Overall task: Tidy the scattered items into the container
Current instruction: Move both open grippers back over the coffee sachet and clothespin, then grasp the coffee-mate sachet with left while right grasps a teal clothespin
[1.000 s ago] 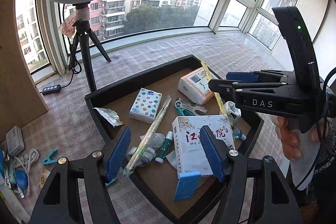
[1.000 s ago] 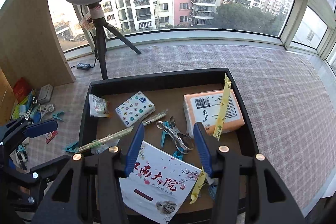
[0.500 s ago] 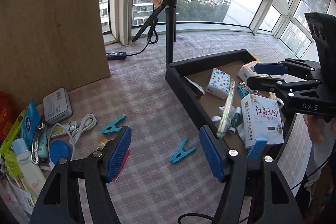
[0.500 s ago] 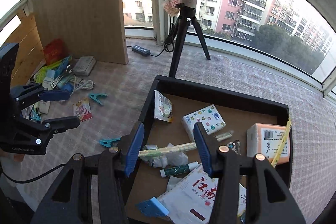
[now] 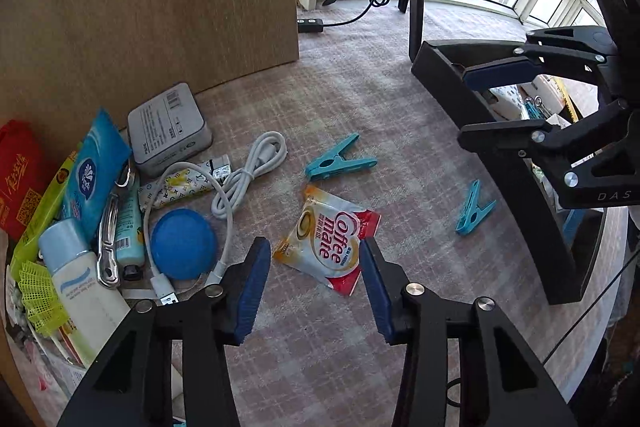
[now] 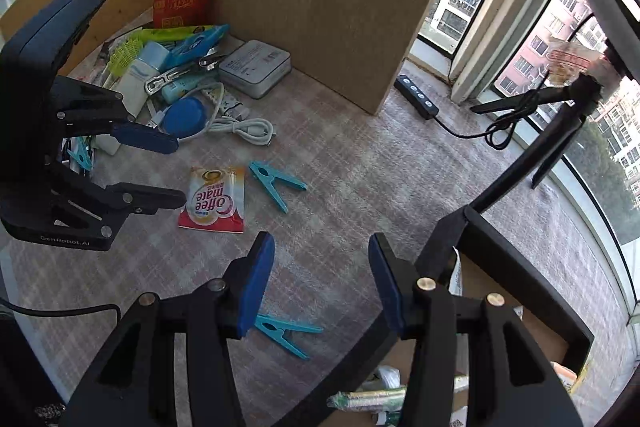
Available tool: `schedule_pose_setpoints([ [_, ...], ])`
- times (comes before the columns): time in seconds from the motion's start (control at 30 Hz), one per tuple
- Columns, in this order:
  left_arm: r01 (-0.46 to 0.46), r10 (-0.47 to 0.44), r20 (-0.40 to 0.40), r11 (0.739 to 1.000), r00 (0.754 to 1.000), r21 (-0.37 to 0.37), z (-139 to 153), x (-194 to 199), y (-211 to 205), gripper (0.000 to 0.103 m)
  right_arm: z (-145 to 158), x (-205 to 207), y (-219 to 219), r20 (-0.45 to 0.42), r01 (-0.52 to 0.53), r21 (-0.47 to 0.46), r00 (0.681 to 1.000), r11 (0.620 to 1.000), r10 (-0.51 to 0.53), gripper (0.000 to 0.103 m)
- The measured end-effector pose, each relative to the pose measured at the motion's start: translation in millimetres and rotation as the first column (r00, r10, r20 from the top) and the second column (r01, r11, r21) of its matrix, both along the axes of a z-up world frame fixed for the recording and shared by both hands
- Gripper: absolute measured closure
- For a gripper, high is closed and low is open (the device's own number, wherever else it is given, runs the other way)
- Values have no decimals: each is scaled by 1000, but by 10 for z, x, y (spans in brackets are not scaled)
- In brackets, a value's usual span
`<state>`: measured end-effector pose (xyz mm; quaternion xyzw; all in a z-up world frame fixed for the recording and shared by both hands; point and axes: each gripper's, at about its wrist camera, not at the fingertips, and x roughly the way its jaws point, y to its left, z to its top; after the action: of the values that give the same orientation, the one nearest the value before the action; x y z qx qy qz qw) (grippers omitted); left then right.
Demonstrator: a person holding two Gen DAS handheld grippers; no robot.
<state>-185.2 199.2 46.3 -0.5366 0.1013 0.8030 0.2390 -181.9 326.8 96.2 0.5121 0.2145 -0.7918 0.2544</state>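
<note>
- Now my left gripper (image 5: pixel 314 281) hangs over the Coffee mate sachet (image 5: pixel 328 239), jaws just been closing, apparently not pinching it.
- Right gripper (image 6: pixel 320 281) apart, empty, above near clothespin (image 6: pixel 286 335).
- Container (image 6: pixel 520 267) right.

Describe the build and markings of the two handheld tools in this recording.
Both are black plastic scissor-link frames with silver rivets and ribbed blue finger pads. The left tool, seen from the right wrist, carries white lettering "GenRobot.AI" and a black cable. The right tool, seen from the left wrist, is marked "DAS". No hand or sleeve is clearly visible.
</note>
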Motion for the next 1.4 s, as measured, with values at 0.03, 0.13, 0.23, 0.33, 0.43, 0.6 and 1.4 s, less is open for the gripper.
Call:
schedule_pose_setpoints([
  [0.03, 9, -9, 9, 1000, 1000, 3, -38, -15, 2, 60, -65, -42, -68, 9, -11, 12, 1000, 1000, 11, 55],
  [0.13, 9, -10, 36, 1000, 999, 3, -149, -77, -4, 60, -218, -154, -218, 32, -42, 29, 999, 999, 41, 55],
  [0.23, 6, -6, 52, 1000, 999, 5, -238, -126, -15, 60, -336, -254, -300, 46, -59, 42, 997, 997, 57, 55],
  [0.33, 12, -13, 59, 1000, 998, 17, -278, -141, -13, 60, -430, -323, -355, 67, -75, 41, 995, 996, 72, 55],
  [0.43, 12, -14, 54, 1000, 998, 28, -277, -144, -14, 60, -490, -337, -407, 77, -101, 42, 992, 994, 98, 54],
  [0.6, 16, -18, 54, 999, 998, 38, -272, -134, -2, 61, -560, -369, -447, 85, -114, 44, 990, 992, 110, 54],
  [1.4, 52, -52, 14, 998, 999, 31, -258, 105, 79, 80, -560, -318, -357, 121, -118, 24, 986, 993, 114, 74],
])
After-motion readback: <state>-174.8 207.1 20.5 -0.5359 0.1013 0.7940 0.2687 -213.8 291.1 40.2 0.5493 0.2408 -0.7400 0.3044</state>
